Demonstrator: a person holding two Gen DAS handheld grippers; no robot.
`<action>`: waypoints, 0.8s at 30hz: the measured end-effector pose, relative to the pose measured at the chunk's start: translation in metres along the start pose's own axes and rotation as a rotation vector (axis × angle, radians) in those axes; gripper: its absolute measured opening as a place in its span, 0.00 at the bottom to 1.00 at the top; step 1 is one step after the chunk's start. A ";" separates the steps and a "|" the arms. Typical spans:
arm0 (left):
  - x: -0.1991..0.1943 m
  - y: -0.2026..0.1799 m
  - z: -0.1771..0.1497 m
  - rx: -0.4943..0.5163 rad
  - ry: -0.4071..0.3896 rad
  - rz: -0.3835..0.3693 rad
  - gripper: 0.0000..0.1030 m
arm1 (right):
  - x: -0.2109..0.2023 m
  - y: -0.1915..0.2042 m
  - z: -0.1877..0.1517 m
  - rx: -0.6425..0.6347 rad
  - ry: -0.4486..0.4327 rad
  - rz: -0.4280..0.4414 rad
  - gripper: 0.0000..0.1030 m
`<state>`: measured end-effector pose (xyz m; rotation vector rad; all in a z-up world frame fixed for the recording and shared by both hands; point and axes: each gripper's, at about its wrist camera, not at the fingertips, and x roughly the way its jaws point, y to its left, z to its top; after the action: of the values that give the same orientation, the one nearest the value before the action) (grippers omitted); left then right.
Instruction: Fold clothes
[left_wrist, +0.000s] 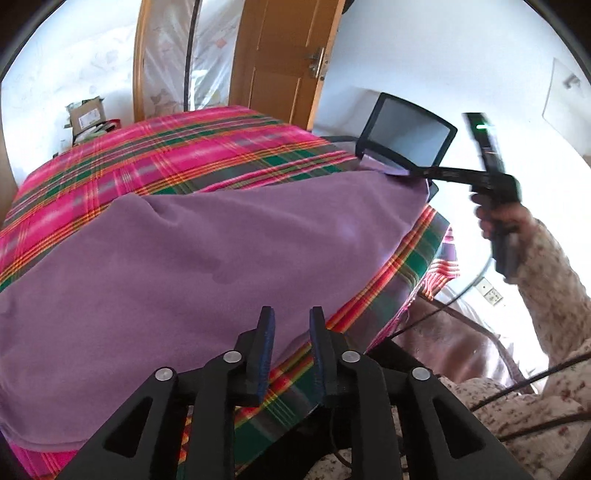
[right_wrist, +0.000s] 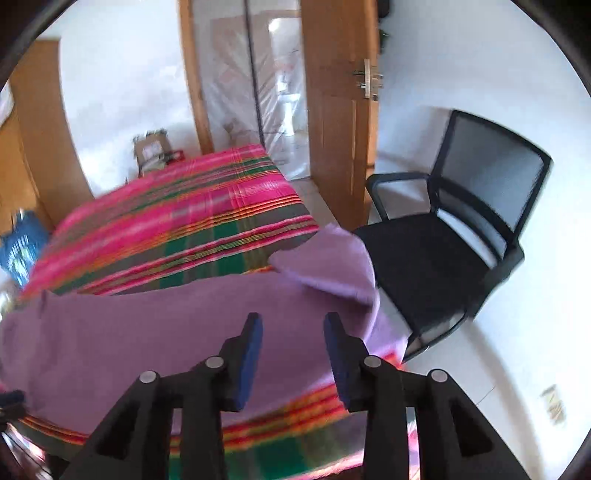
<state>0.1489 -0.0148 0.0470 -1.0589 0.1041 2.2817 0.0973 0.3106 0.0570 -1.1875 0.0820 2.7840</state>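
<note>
Cloth (left_wrist: 207, 251), purple, lies spread on a bed with a pink and green plaid cover (left_wrist: 155, 155), directly ahead of and below both sets of tongs. Left gripper (left_wrist: 292, 321): jaws parted a little, nothing between the pads; it hovers over the cloth's near edge. Right gripper (right_wrist: 293, 325): jaws parted wider, empty, above the cloth; a folded-over corner (right_wrist: 325, 262) lies just beyond it. A black chair (right_wrist: 458, 236) stands to its right.

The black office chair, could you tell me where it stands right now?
In the right wrist view, the black office chair stands right of the plaid-covered bed, beside the wooden door.
</note>
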 end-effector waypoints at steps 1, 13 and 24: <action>0.001 0.002 0.001 -0.006 -0.002 0.009 0.22 | 0.009 0.001 0.005 -0.032 0.014 -0.016 0.35; 0.035 0.024 0.016 -0.135 0.050 0.010 0.25 | 0.061 0.023 0.020 -0.321 0.015 -0.261 0.35; 0.052 0.024 0.022 -0.161 0.076 0.004 0.25 | 0.081 0.025 0.012 -0.375 0.078 -0.197 0.35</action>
<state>0.0954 -0.0018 0.0203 -1.2290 -0.0479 2.2838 0.0299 0.2937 0.0069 -1.2971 -0.5417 2.6489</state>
